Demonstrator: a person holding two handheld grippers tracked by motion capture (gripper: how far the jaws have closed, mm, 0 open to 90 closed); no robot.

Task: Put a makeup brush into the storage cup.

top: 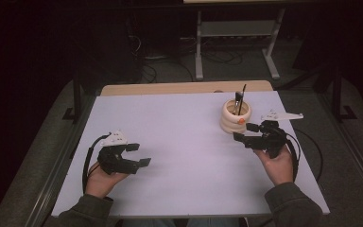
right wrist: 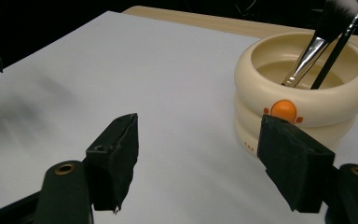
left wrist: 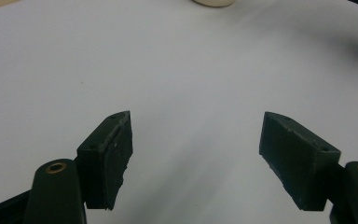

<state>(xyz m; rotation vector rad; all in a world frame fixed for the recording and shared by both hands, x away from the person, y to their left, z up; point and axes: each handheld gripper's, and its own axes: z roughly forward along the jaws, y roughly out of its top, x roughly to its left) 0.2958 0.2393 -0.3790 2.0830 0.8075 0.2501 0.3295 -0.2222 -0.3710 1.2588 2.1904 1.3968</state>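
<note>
A: On the left, what do you see?

B: The left gripper (top: 138, 155) is black, with a pale plate on top, and a hand holds it low over the surface (top: 179, 142). Its jaws stand wide apart, with nothing between them. The pads (left wrist: 107, 158) are dark blocks, matte and a little rough at the edges.

A: And the surface itself?

B: It is a flat white sheet, smooth, on a light wooden board that shows at the far edge.

A: Where is the cup?

B: The cup (top: 235, 117) stands on the far right part of the surface, just beside the right gripper (top: 246, 132) and well apart from the left one. It is cream coloured, round, shaped like stacked thick rings, with a glossy plastic look and a small orange button (right wrist: 283, 108) on its front. Two brushes (right wrist: 319, 42) lean inside it: one with a shiny metal ferrule and soft bristles, one a thin black handle.

A: And the right gripper?

B: Its jaws are also apart and hold nothing. The cup is just ahead of them, toward one side.
</note>
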